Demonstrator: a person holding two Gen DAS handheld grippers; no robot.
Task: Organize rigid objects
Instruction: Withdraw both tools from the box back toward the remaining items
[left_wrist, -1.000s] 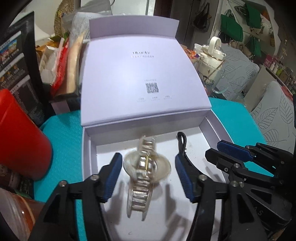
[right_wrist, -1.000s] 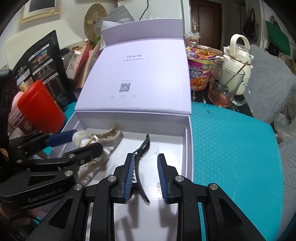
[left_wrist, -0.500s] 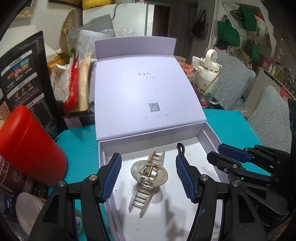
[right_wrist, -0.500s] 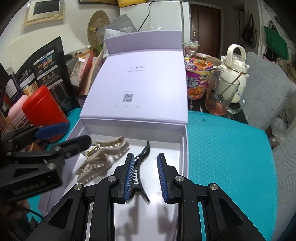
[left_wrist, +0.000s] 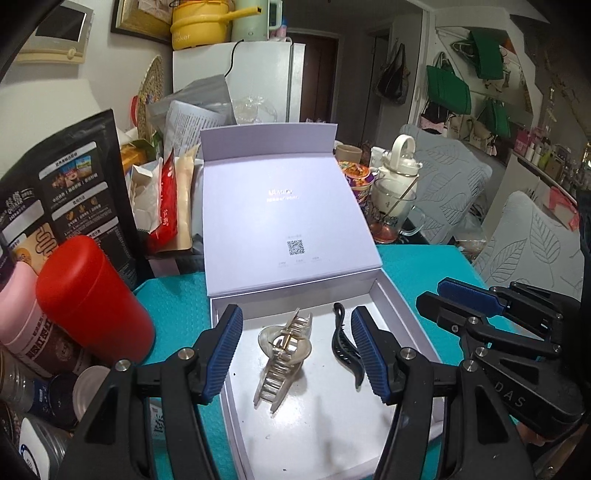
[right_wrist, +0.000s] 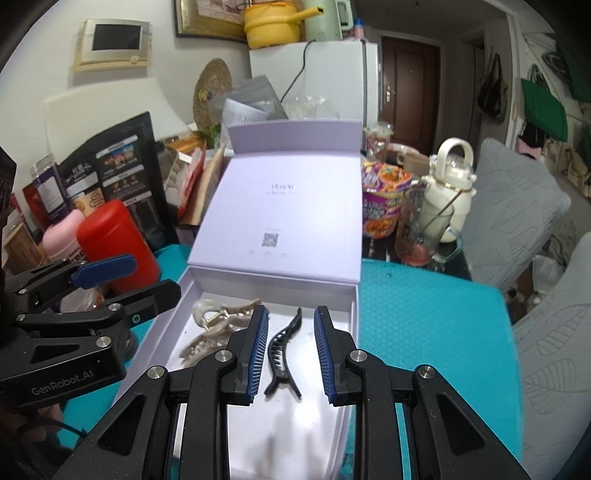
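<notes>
The teal mat (left_wrist: 173, 306) carries the open lilac gift box (left_wrist: 402, 314), whose hinged lid (left_wrist: 280, 206) is laid back and rests on the clutter behind. Both clips lie on the white floor of the tray, side by side and apart. If I knock that lid or a tray wall with either claw, the light box could skid on the mat and send the clips sliding. The red canister (left_wrist: 88, 299) stands just beside the tray's left edge and would tip easily if I swung wide.

My left claw (left_wrist: 295, 313) hangs above the tray, spread wide and empty. My right claw (right_wrist: 291, 312) hangs beside it, parted only narrowly and gripping nothing. The two sit close together, so crossing them risks a collision.

The clear claw clip (left_wrist: 282, 354) is the bigger piece: translucent, with long curved teeth and a brass spring at the hinge. It is smooth, I judge, and could squirt out of a pinch. The black duckbill clip (right_wrist: 282, 350) is thin and curved with fine teeth, and it lies so low that I could easily scrape the tray instead.
</notes>
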